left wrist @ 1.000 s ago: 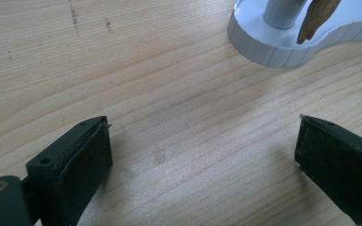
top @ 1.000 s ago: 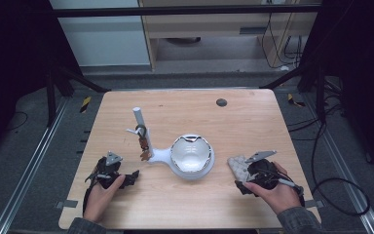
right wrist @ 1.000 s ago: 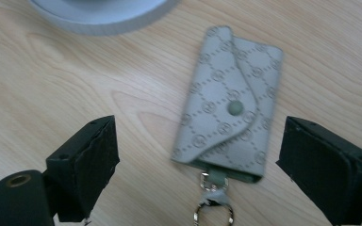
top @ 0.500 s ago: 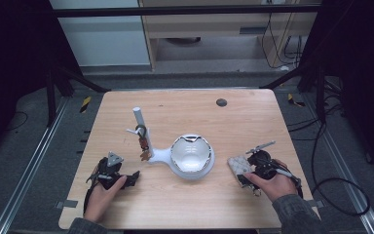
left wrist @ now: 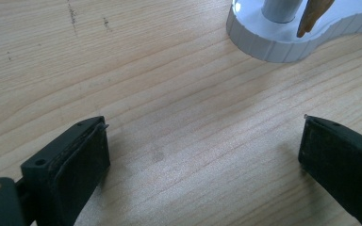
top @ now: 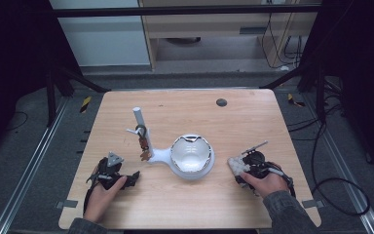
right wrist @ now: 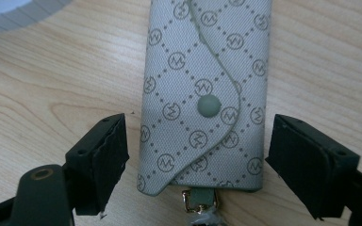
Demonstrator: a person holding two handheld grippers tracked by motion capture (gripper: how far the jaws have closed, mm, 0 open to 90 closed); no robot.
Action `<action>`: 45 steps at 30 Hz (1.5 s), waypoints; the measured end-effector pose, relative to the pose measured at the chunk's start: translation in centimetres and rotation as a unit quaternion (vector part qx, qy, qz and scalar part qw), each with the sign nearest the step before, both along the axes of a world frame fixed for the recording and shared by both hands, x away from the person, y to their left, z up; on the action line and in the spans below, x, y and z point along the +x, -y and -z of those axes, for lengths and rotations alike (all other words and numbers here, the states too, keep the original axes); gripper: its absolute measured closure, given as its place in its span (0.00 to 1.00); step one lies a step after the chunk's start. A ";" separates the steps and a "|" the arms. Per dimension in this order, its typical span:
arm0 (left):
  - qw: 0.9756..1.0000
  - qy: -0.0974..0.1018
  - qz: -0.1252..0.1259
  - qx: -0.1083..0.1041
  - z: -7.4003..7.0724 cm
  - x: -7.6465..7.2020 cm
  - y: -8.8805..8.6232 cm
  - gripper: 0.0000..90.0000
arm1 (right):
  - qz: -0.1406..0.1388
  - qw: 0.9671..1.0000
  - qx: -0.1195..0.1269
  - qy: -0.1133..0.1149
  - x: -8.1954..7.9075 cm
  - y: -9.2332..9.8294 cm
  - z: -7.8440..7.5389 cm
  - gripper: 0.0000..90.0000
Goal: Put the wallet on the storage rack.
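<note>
We see the wooden bench (top: 185,204) in the middle of the high view. At its lower right, the right gripper (right wrist: 195,162) has its fingers (right wrist: 99,162) spread apart on both sides of a grey patterned key pouch (right wrist: 205,94), which lies flat on the bench; whether they touch it we cannot tell. At the lower left, the left gripper (left wrist: 202,162) is spread wide and holds nothing. In the center stands a white stand (top: 146,139) with a round bowl (top: 191,156).
</note>
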State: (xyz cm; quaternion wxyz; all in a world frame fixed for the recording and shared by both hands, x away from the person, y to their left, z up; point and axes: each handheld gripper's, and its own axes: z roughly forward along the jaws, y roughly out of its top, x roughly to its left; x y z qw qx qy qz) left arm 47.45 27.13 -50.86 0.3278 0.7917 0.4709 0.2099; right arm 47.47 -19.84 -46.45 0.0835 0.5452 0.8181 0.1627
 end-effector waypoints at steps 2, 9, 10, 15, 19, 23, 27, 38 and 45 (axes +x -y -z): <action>1.000 0.000 0.000 0.000 0.0 0.0 0.0 0.02 | 0.000 1.000 0.000 -0.004 0.0 -0.1 0.2 0.23; 1.000 0.000 0.000 0.000 0.0 0.0 0.0 0.02 | 0.004 1.000 -0.005 -0.014 0.3 -0.2 0.6 0.24; 1.000 0.000 0.000 0.000 0.0 0.0 0.0 0.02 | 0.001 1.000 -0.007 -0.012 0.3 -0.2 0.7 0.25; 1.000 0.000 0.000 0.000 0.0 0.0 0.0 0.02 | 0.001 1.000 -0.016 -0.012 0.3 -0.2 0.8 0.28; 1.000 0.000 0.000 0.000 0.0 0.0 0.0 0.02 | -0.001 1.000 -0.019 -0.008 0.3 -0.2 0.7 0.30; 1.000 0.000 0.000 0.000 0.0 0.0 0.0 0.02 | -0.013 1.000 -0.021 -0.005 0.2 0.0 0.5 0.34; 1.000 0.000 0.000 0.000 0.0 0.0 0.0 0.02 | -0.039 0.999 -0.031 0.003 0.0 0.2 -0.2 0.34; 1.000 0.000 0.001 0.000 0.0 0.0 0.0 0.02 | -0.102 0.993 -0.046 0.036 -1.1 0.6 -4.0 0.35; 1.000 -0.001 0.002 0.000 0.0 0.0 0.0 0.02 | -0.125 0.990 -0.053 0.050 -1.2 0.9 -5.4 0.35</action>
